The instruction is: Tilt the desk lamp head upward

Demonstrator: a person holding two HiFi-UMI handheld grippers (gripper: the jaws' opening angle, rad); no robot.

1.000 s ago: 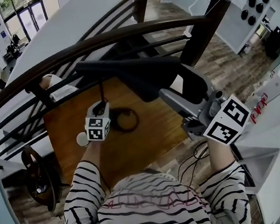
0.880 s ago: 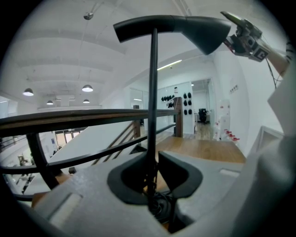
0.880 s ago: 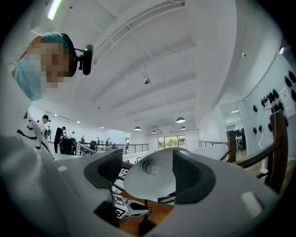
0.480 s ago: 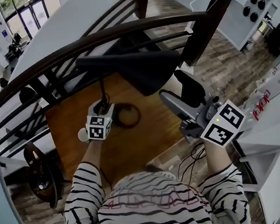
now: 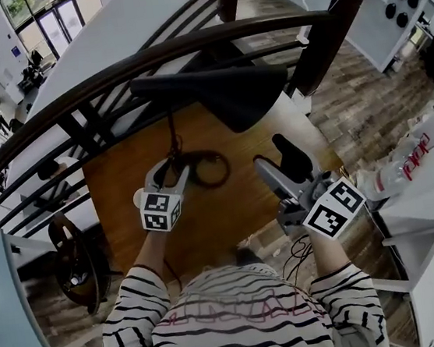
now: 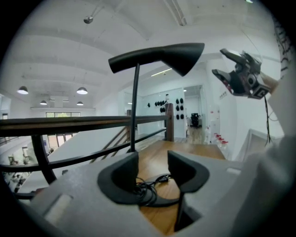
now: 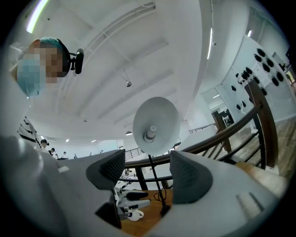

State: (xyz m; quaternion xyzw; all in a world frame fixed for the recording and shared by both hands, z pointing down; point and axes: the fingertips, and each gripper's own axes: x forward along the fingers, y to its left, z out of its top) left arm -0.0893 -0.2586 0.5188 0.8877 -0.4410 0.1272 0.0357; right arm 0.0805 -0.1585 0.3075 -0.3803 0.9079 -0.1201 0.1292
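A black desk lamp stands on the wooden table (image 5: 234, 214). Its cone head (image 5: 226, 89) tops a thin stem (image 5: 171, 131) that rises from a ring base (image 5: 210, 169) with a coiled cord. My left gripper (image 5: 168, 171) sits just in front of the stem. Its jaws have just been opening and nothing is between them. In the left gripper view (image 6: 152, 169) the stem (image 6: 134, 109) and head (image 6: 159, 56) stand beyond. My right gripper (image 5: 277, 161) hangs below and to the right of the head. Its jaws have just been closing and nothing is in them. The right gripper view (image 7: 147, 171) looks up into the shade (image 7: 156, 124).
A dark curved railing (image 5: 186, 51) runs behind the table. A small white round thing (image 5: 138, 198) lies at the table's left edge, and a dark chair (image 5: 71, 261) stands further left. White counters with bottles (image 5: 404, 165) are on the right, with cables (image 5: 297, 249) on the floor.
My left gripper has opened off the lamp stem and drawn back toward me. The right gripper has dropped away from the lamp head, which now stands free.
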